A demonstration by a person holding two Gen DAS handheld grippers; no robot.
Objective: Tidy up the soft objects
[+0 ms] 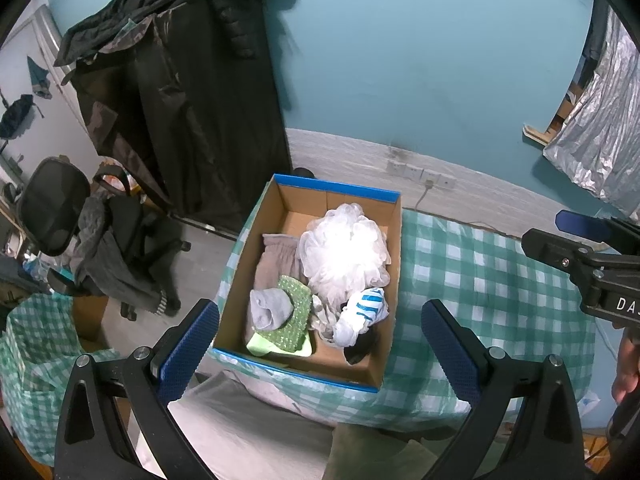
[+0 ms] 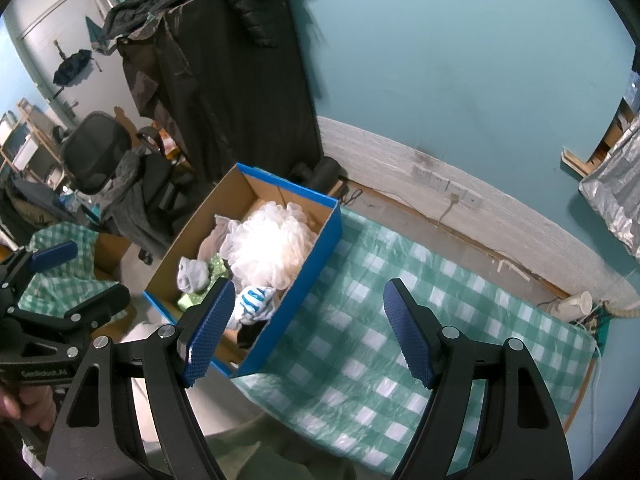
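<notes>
The cardboard box (image 1: 394, 292) of soft things lies beyond the wide-open, empty left gripper (image 1: 320, 344); the right gripper (image 2: 308, 332), lettered "DA", is likewise open and empty.

Both cameras sit on the hand-held grippers and look forward and steeply down along the fingers. The left wrist view hangs above the near end of the cardboard box (image 1: 308, 276) and looks almost straight into it from near; the right gripper (image 1: 580, 248) enters at its right edge. The right wrist view stands further to the right, over the checked cloth (image 2: 400, 300), so the box (image 2: 248, 264) lies to its left and the left gripper (image 2: 60, 280) shows at its left edge. Both views share the box, the cloth, the blue wall (image 1: 420, 60) and the dark wardrobe (image 2: 240, 92).
</notes>
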